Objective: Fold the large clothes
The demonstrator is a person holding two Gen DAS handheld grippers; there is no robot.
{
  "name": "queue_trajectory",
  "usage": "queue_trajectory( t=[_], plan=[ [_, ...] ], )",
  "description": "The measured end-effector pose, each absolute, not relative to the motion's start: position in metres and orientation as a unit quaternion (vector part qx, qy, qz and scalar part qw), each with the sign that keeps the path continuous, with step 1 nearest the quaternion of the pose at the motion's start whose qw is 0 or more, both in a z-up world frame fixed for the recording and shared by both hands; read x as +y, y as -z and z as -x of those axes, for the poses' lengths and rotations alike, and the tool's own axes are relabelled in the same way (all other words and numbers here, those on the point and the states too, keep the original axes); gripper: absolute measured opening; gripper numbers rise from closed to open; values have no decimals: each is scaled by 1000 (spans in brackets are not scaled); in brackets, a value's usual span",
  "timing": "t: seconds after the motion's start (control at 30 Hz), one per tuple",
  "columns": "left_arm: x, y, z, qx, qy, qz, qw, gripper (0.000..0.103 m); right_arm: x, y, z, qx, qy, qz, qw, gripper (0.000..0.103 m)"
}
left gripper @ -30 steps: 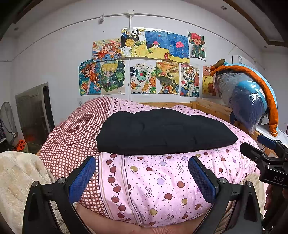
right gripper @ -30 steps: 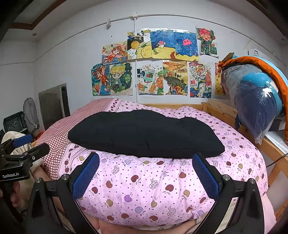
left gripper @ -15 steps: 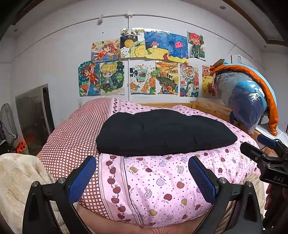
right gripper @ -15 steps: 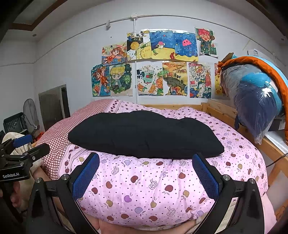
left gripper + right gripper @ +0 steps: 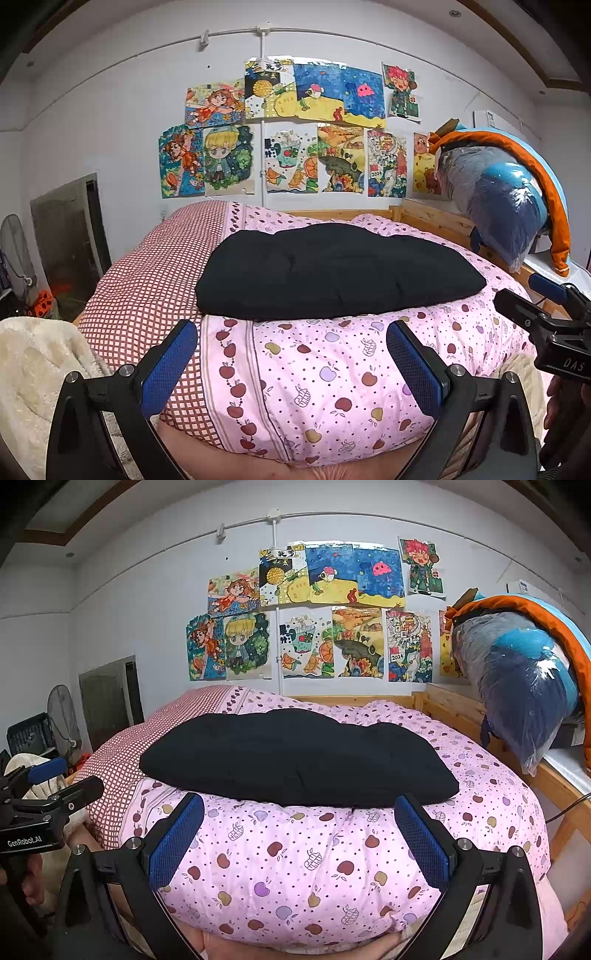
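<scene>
A black garment point(image 5: 332, 273) lies folded into a flat rectangle on top of a pink apple-print quilt point(image 5: 325, 373); it also shows in the right wrist view point(image 5: 295, 757). My left gripper point(image 5: 291, 356) is open and empty, held back from the bed's near edge. My right gripper point(image 5: 299, 830) is open and empty, also short of the garment. The left gripper shows at the left edge of the right wrist view point(image 5: 48, 794), and the right gripper at the right edge of the left wrist view point(image 5: 546, 314).
The quilt point(image 5: 332, 867) has a red-checked part point(image 5: 147, 280) on the left. A cream fleece blanket point(image 5: 33, 369) lies at the left. A wooden bed frame point(image 5: 461, 712) and bagged bedding point(image 5: 524, 686) stand on the right. Drawings point(image 5: 295, 140) cover the far wall.
</scene>
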State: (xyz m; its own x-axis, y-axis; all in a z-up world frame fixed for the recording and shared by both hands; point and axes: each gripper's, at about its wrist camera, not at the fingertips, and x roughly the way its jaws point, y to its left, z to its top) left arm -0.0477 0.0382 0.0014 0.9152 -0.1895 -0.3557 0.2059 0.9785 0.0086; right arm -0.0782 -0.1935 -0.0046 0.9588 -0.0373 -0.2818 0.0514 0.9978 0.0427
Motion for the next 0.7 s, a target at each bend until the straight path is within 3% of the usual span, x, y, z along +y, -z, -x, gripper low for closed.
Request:
queue_trajectory(
  t=[0.7],
  plan=[
    [52,-6,38,182,122,-21,975,103,-191,9,77,143,25,-30,989,101]
  ],
)
